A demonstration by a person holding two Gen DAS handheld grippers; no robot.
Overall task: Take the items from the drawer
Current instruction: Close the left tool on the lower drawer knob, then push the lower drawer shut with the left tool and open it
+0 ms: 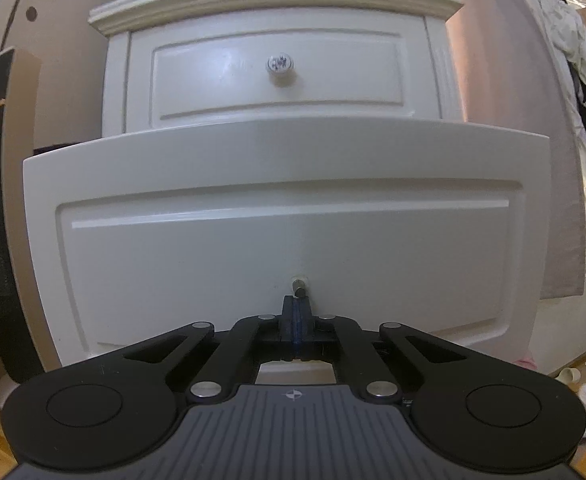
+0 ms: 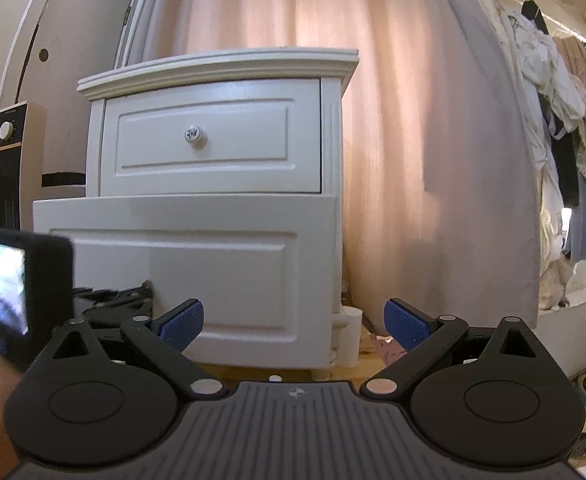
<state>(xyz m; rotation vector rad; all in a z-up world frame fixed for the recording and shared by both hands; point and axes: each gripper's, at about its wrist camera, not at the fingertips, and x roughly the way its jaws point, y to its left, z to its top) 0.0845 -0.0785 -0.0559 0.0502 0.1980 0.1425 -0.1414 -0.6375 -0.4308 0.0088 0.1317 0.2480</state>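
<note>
Lower drawer being drawn open by its stub; nothing yet taken out.

The lower drawer [image 1: 285, 240] of the white nightstand [image 2: 217, 68] is seen pulled partly forward of the closed upper drawer [image 1: 277, 76], and its inside is hidden from both views, so the items cannot be told. The left gripper [image 1: 297, 305] is closed, its jaws pressed together just below a small metal stub [image 1: 297, 285] on the drawer front; whether the stub is actually pinched cannot be told. The right gripper [image 2: 295, 324] is held wide open, empty, well apart from the nightstand. Further pulling is judged necessary, then a reach over the drawer's top edge. No brand or legible writing is found; only an unreadable pattern on the upper knob [image 2: 193, 135].
</note>
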